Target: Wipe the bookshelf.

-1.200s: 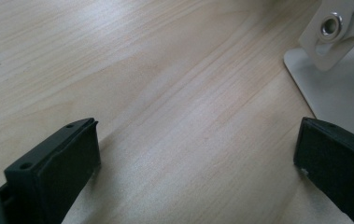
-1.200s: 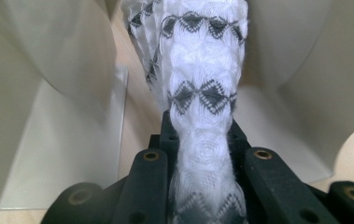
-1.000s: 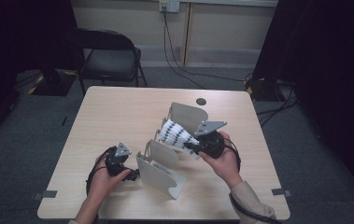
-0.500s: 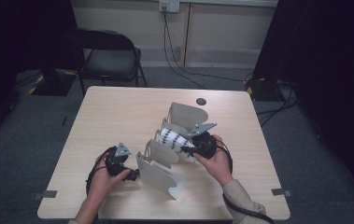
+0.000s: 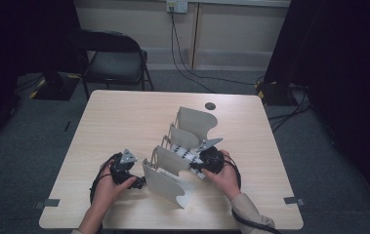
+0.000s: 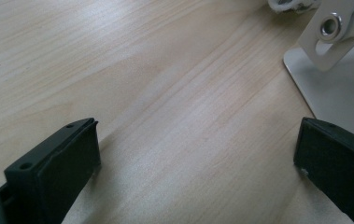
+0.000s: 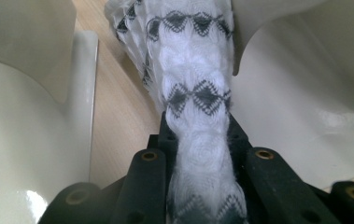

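Right tool [image 7: 198, 140] pinches a white knit cloth with black diamonds [image 7: 195, 79], jaws just loosening slightly, cloth still between them, lying among the cream rack's [image 5: 165, 183] upright dividers. Left tool [image 6: 198, 154] spread wide, low over the counter [image 6: 142, 70] beside the rack base.

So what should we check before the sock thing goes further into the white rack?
1. Right gripper pinches the patterned cloth: ok.
2. Cloth sits between two rack dividers, not snagged on one: ok in the right gripper view.
3. Left gripper steadies the rack: not ok, its jaws stand open over the table.
4. Rack stands upright: ok.
5. Cloth's far end is free: cannot tell.
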Tool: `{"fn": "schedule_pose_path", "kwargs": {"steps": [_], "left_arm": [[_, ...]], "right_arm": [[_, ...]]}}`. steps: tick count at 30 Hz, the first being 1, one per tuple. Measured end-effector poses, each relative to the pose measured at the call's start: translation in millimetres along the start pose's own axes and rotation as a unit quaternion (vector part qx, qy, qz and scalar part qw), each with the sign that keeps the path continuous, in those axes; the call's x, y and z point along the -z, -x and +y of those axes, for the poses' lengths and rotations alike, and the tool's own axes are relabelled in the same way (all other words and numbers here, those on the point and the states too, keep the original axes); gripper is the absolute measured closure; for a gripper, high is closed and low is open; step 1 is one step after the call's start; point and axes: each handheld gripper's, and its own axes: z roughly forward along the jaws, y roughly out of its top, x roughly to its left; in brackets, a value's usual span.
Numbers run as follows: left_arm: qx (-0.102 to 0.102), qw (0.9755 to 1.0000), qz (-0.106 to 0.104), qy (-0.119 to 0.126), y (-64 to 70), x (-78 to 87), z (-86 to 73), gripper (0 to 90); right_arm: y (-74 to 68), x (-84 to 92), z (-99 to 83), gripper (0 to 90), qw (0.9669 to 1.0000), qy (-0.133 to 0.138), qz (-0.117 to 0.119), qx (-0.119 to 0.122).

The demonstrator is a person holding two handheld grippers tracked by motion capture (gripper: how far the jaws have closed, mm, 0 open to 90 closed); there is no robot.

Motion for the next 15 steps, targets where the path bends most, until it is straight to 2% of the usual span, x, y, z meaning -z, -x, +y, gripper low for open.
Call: {"fn": "schedule_pose_path", "kwargs": {"steps": [2,6,10,13,15], "left_arm": [[0.001,1.0000,-0.001,0.000,0.1,0.0,0.0,0.0],[0.000,1.0000,-0.001,-0.001,-0.1,0.1,0.1,0.0],[0.001,1.0000,0.000,0.001,0.2,0.0,0.0,0.0],[0.001,1.0000,-0.001,0.000,0.1,0.0,0.1,0.0],[0.002,1.0000,0.000,0.001,0.2,-0.3,0.2,0.0]], "right_arm": [[-0.1,-0.2,-0.5,74.1,1.0000,0.001,0.001,0.001],[-3.2,1.6,-1.6,61.3,1.0000,0.006,-0.001,0.005],[-5.5,11.7,1.5,52.5,0.9994,0.035,-0.001,-0.002],[-6.0,13.5,3.1,52.4,0.9991,0.043,-0.003,-0.004],[-6.3,7.7,1.7,55.8,0.9996,0.028,-0.009,-0.001]]}}
